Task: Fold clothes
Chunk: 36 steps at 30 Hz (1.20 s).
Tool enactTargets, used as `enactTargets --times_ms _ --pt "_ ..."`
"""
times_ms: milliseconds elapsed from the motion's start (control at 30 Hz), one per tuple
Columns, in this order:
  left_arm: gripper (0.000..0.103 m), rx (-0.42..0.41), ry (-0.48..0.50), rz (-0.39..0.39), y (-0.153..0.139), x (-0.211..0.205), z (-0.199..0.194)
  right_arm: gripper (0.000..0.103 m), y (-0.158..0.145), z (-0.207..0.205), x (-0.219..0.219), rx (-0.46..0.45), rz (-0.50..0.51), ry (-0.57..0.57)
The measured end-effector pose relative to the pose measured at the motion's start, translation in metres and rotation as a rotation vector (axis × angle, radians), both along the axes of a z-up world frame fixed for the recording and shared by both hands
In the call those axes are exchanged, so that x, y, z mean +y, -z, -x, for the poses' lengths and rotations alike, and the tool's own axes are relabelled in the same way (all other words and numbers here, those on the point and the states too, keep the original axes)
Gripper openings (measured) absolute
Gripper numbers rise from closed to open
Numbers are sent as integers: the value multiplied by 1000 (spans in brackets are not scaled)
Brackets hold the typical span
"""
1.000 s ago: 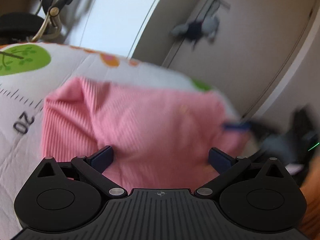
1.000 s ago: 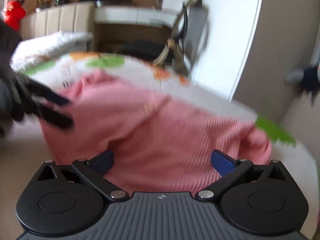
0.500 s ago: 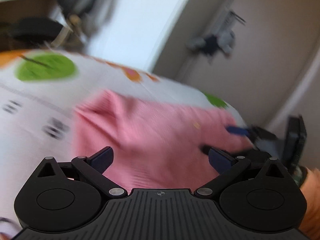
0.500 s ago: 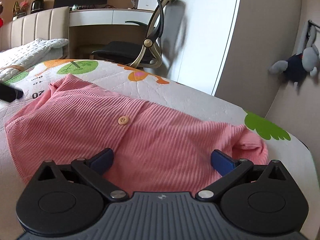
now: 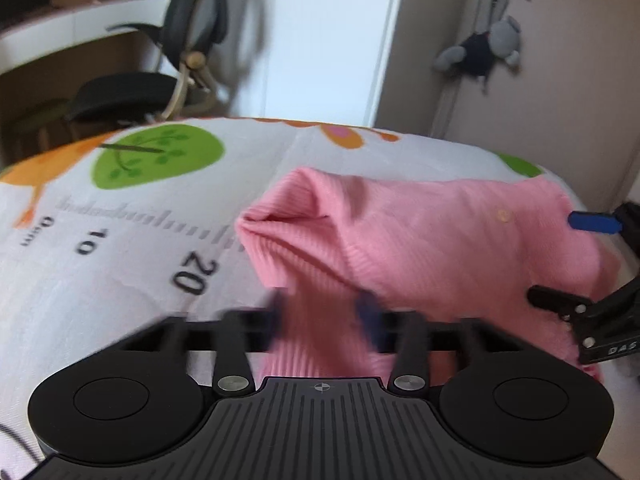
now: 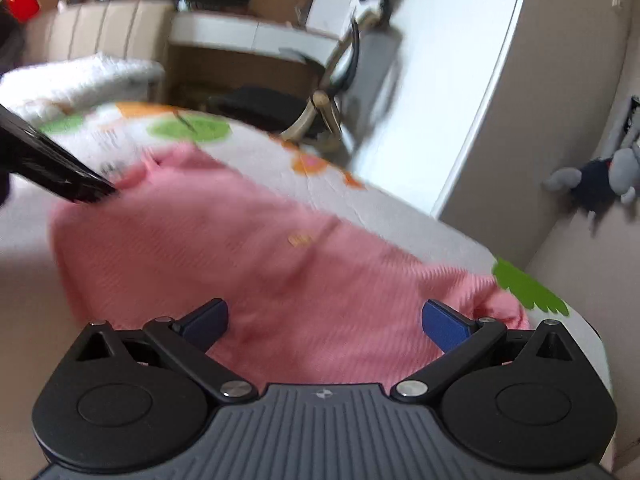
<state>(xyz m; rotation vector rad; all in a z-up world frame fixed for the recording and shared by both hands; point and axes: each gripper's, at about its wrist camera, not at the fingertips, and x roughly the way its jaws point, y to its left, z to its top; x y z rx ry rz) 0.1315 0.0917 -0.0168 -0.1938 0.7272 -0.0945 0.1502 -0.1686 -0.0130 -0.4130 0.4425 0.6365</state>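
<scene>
1. The bed [image 5: 132, 280] with its printed quilt carries the pink top [image 5: 440, 240], which lies spread near the foot edge.
2. The left gripper [image 5: 320, 312], wide open a second ago, has its jaws closing on a raised fold of the top's near-left edge.
3. The right gripper [image 6: 324, 316] stays spread wide over the hem, holding nothing.

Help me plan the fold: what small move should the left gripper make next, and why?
Probably lift that pinched edge slightly and carry it across. The left gripper is closing with a ridge of the pink garment between its fingers, while the right gripper is open over the garment's other end, which lies flat on the printed bedcover.
</scene>
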Motion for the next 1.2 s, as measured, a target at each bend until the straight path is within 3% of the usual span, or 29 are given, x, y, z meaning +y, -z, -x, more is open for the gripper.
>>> enactTargets --times_ms 67,133,200,267,333,367,433,467,500,600,633,700,833,1000,1067,1200 --pt "15 2 -9 79 -9 7 1 103 -10 20 7 -20 -47 -102" --pt "13 -20 -3 125 -21 7 3 103 -11 36 27 -28 -28 -194" --pt "12 -32 8 186 -33 7 1 103 -1 51 54 -81 31 -268" --pt "12 -27 14 250 -40 7 -3 100 11 61 79 -195 105 -297" --pt "12 -16 15 290 -45 6 -7 94 21 62 100 -278 166 -303" --pt "12 -13 18 304 -46 4 -8 91 23 59 108 -269 176 -305" --pt "12 -20 28 314 -51 -1 -9 63 26 47 119 -191 177 -321" --pt "13 -25 33 318 -53 -3 -10 54 26 41 121 -166 168 -304" --pt "17 -35 41 319 -56 -5 -10 32 24 34 120 -142 145 -281" --pt "27 -110 59 349 -71 -6 -7 18 3 19 95 -85 3 -203" --pt "46 -141 62 361 -77 -5 -6 17 -4 15 84 -80 -41 -174" --pt "66 -223 49 353 -91 -5 0 15 -20 10 60 -92 -116 -104" --pt "84 -319 37 319 -108 -12 9 14 -40 -8 -10 -105 -218 109" --pt "93 -248 91 321 -94 -33 -3 14 -17 -29 -98 -2 -188 383" --pt "93 -195 118 313 -83 -46 -10 14 0 -31 -122 58 -142 435" --pt "94 -102 168 300 -58 -67 -22 12 29 -26 -130 164 -142 419"
